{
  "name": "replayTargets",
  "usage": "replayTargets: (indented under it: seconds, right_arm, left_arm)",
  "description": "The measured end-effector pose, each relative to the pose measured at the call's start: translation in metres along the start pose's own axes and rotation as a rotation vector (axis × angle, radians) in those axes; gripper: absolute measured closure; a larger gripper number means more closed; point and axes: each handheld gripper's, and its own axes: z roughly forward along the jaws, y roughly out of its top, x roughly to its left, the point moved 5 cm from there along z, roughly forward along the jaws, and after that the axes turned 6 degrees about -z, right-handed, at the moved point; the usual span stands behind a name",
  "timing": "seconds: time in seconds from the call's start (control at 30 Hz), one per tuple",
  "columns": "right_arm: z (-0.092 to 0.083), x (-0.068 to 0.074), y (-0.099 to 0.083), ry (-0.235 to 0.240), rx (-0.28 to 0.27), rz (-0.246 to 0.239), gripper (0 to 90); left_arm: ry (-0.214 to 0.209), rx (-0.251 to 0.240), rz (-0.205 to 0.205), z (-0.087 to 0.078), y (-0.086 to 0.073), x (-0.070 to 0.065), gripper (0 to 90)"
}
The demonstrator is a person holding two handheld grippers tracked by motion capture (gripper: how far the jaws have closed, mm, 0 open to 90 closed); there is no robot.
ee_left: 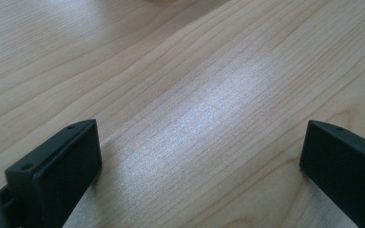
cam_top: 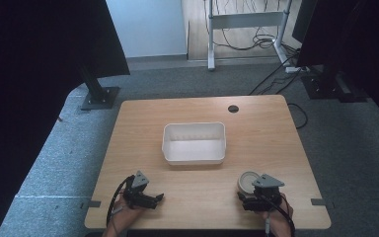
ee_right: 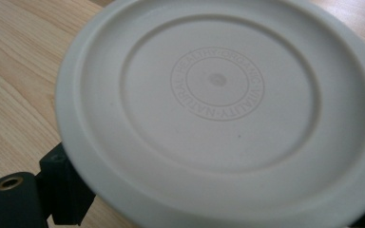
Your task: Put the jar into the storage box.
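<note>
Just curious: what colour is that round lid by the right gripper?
Off-white, the lid; the right gripper view shows it best.

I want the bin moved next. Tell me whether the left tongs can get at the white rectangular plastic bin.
Probably yes. The left tongs stand open and hold nothing, and bare wooden table lies between them and the white rectangular plastic bin.

The left gripper (cam_top: 154, 198) sits low at the person's near left, its jaws spread wide apart with nothing between them, pointing toward the right across the person's front. The right gripper (cam_top: 249, 191) is at the near right, aimed away from the person, the grey three-cornered plate riding on top; whether its jaws are clamped is hidden. Both forearms come in from the near edge, cables trailing back along them.
</note>
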Motion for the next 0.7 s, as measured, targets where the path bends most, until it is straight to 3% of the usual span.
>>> replayTargets:
  seconds: [0.7]
  right_arm:
    - [0.004, 0.002, 0.014, 0.014, 0.001, 0.002, 9.2]
  left_arm:
    - [-0.001, 0.000, 0.001, 0.000, 0.000, 0.000, 0.0]
